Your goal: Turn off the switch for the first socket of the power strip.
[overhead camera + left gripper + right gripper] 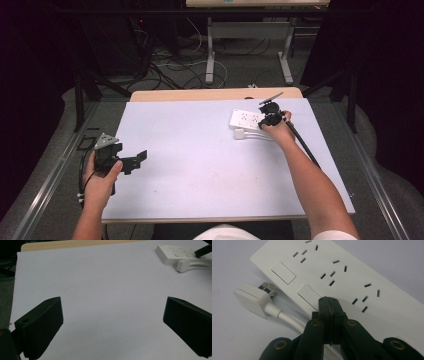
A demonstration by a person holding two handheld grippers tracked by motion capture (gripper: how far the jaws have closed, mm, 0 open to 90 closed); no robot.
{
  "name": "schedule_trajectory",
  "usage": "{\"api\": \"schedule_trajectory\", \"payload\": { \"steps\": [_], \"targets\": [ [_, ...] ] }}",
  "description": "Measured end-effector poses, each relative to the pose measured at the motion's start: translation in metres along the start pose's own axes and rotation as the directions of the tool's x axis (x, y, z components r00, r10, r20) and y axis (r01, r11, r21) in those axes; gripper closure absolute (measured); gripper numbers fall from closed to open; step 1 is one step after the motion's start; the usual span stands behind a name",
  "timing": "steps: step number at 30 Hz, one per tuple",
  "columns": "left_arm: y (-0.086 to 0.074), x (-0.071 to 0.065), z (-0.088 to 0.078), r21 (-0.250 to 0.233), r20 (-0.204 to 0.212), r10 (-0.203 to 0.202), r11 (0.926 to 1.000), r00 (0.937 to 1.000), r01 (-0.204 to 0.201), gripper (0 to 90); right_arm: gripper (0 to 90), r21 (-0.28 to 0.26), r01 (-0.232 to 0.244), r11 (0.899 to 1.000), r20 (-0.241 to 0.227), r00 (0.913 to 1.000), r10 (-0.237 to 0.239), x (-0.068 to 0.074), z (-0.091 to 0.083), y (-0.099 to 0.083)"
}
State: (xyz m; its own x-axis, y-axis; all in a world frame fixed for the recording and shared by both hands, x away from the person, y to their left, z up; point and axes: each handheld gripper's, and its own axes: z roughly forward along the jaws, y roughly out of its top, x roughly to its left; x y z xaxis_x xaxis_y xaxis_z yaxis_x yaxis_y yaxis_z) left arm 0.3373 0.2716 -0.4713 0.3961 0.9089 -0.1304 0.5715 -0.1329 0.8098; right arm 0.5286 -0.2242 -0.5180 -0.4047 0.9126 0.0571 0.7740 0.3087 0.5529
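Right gripper [329,303]: jaws clenched together with nothing between them, their tips resting on the white power strip [352,277] beside one of its rocker switches [310,296]. Just beside the strip's near edge lies its white plug [253,298] on a white cable [289,320]. The strip sits at the far right of the worktop [200,160]. Left gripper [112,325]: jaws released, spread wide above bare worktop at the near left, well apart from the strip.
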Motion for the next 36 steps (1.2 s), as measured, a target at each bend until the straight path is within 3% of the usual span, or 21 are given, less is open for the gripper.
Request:
{"api": "schedule_trajectory", "payload": {
  "steps": [15,21,22,23,36],
  "targets": [
    [0.001,0.0002,0.0003,-0.005,-0.003,-0.008,1.0,1.0,0.008,2.5,90.0,0.004,0.014,1.0,0.004,0.9999,-0.014,-0.0005,-0.0009,-0.0006],
    [0.0007,0.0014,0.003,0.005,-0.005,-0.008,1.0,1.0,0.009,2.5,90.0,-0.006,-0.016,1.0,0.0,0.9999,0.016,-0.0002,-0.0006,-0.0012],
    [0.0004,0.0014,0.0032,0.006,-0.004,-0.009,0.9999,1.0,0.009,2.5,90.0,0.012,-0.017,1.0,0.009,0.9998,0.017,0.0005,-0.0019,-0.0008],
    [0.0002,0.0018,0.003,0.009,-0.006,-0.004,1.0,1.0,0.004,2.5,90.0,-0.009,-0.015,1.0,0.004,0.9999,0.015,0.0005,-0.0007,-0.0015],
    [0.0001,0.0005,0.0025,0.007,-0.002,-0.003,1.0,1.0,0.003,2.6,90.0,-0.003,-0.009,1.0,0.007,0.9999,0.009,0.0038,-0.0049,-0.001]
  ]
}}
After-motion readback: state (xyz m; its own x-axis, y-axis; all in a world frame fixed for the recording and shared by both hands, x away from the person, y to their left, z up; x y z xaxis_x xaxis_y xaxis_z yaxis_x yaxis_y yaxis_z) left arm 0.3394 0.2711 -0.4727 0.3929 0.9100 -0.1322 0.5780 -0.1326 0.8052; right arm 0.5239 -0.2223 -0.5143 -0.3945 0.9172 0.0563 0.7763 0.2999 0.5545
